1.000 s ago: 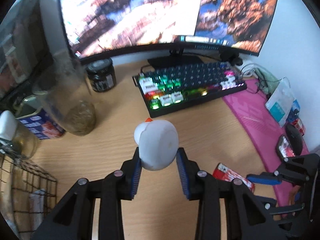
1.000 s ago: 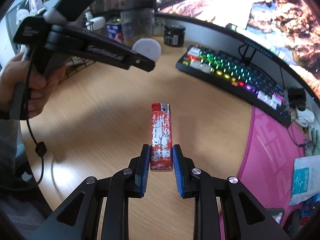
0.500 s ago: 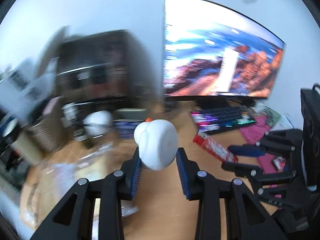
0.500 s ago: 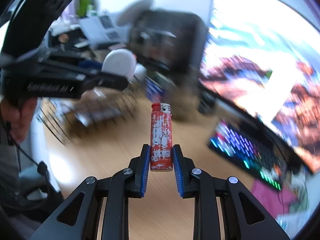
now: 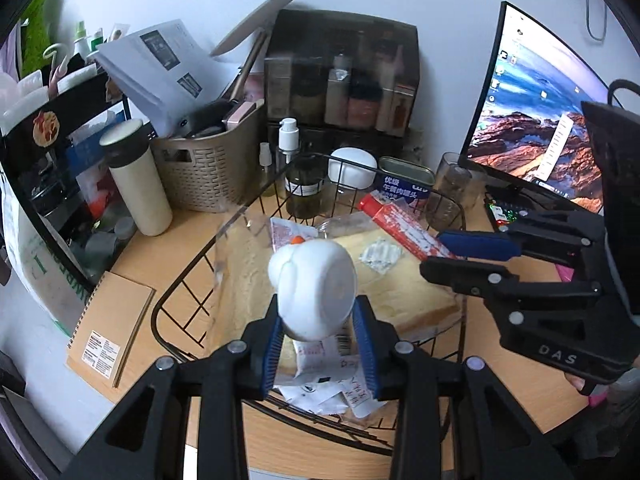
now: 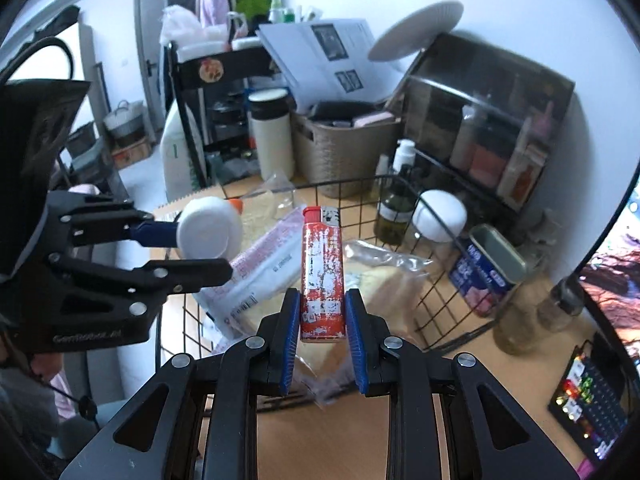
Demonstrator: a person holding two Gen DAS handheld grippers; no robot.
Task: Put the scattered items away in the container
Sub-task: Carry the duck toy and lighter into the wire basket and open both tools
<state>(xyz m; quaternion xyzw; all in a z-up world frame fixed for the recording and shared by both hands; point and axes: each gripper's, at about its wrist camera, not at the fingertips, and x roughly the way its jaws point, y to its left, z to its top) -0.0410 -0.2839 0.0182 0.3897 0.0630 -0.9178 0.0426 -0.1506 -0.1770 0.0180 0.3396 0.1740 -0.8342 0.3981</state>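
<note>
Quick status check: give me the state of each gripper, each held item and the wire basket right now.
Left gripper: shut on the white toy.
White toy: held above the basket.
Right gripper: shut on the lighter.
Lighter: held upright, above the basket's near rim.
Wire basket: already holding bagged bread and packets.

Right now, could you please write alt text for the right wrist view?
The right tool holds a red lighter upright over a black wire basket of packets on a wooden desk. At left, the left tool holds a white toy.
</note>
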